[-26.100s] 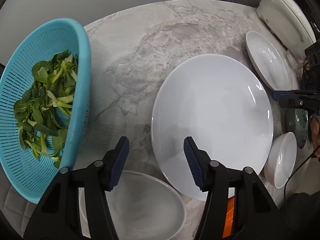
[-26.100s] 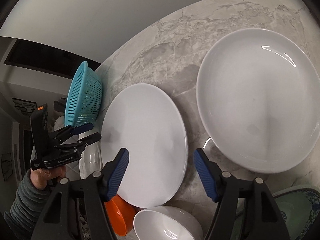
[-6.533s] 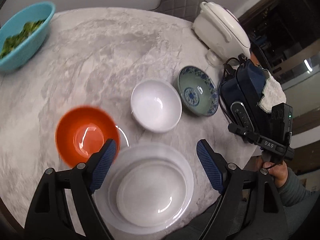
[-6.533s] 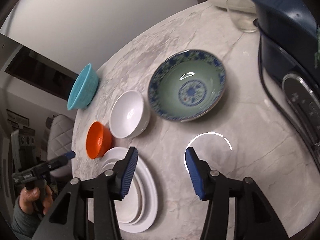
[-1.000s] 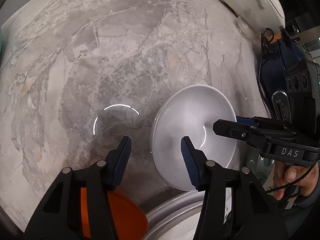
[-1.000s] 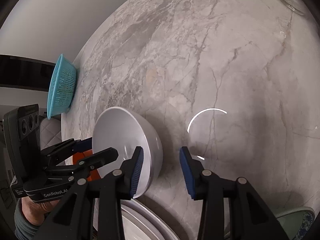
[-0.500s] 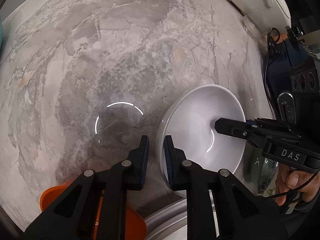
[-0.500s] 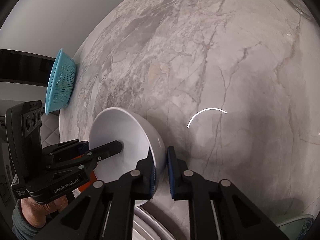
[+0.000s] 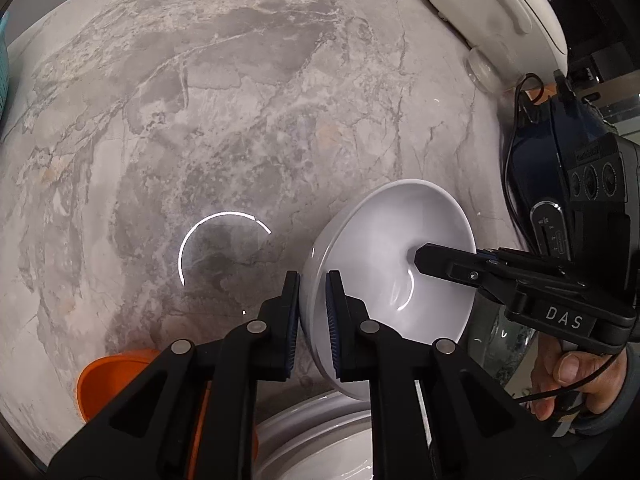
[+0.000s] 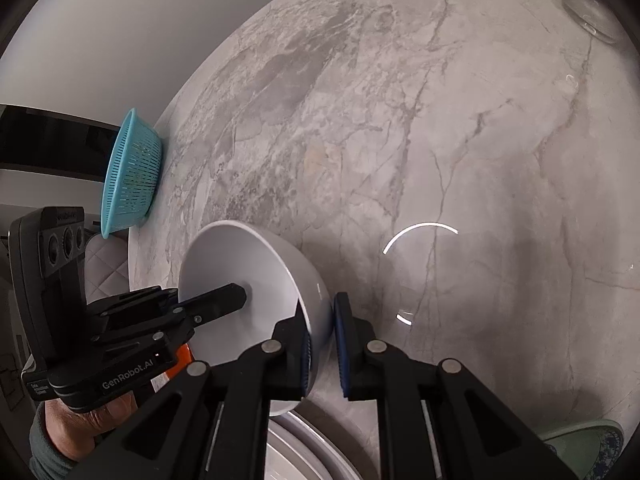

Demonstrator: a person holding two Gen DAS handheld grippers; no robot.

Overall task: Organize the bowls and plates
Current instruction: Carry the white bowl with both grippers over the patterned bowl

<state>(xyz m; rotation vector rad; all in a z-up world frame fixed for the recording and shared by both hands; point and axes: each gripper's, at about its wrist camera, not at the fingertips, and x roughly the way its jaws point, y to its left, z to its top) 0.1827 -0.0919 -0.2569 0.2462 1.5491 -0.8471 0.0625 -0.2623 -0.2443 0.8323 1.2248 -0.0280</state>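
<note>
A white bowl (image 9: 384, 256) is held tilted above the marble table by both grippers. My left gripper (image 9: 312, 312) is shut on its left rim. My right gripper (image 10: 322, 336) is shut on the opposite rim of the bowl (image 10: 240, 264). Below it lies a stack of white plates (image 9: 320, 440), which also shows in the right wrist view (image 10: 304, 452). An orange bowl (image 9: 112, 376) sits left of the stack, partly hidden by my left gripper. A blue-patterned green bowl (image 10: 588, 456) sits at the lower right.
A blue colander (image 10: 130, 172) stands at the far left table edge. A white rice cooker (image 9: 500, 12) and a dark blue appliance (image 9: 560, 168) with a cord stand at the right. A glass (image 10: 588, 4) stands at the far right.
Both grippers closed on the white bowl's rim from open about a second ago. The bowl has tilted and risen slightly off the table.
</note>
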